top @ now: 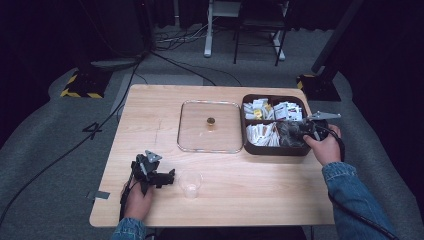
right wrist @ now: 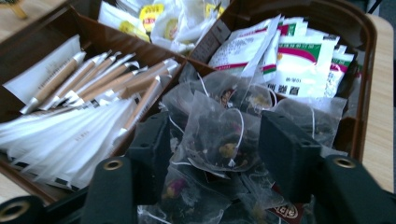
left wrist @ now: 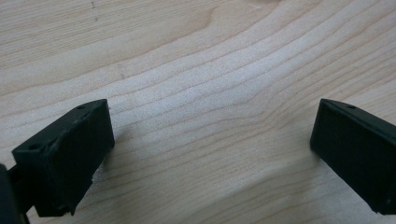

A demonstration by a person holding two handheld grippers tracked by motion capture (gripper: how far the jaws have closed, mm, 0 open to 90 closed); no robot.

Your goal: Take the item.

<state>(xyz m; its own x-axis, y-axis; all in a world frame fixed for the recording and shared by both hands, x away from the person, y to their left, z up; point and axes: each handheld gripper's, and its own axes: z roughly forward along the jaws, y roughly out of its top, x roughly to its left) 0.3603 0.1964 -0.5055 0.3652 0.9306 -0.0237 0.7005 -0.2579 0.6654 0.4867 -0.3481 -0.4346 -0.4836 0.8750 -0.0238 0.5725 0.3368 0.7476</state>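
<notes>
Left hand-held gripper [top: 167,176] rests low, jaws wide; right hand-held gripper [right wrist: 212,140] dips down — jaws half-parted.

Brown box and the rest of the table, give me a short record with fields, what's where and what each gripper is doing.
box: brown compartment box, right side of the wooden table, holding sachets and stick packs
tea bag: mesh tea bag between the right gripper's jaws, jaws not yet tight on it
left gripper: open, over bare wood
cup: clear plastic cup, near edge, beside left gripper
lid: clear lid with knob, lying left of box
</notes>
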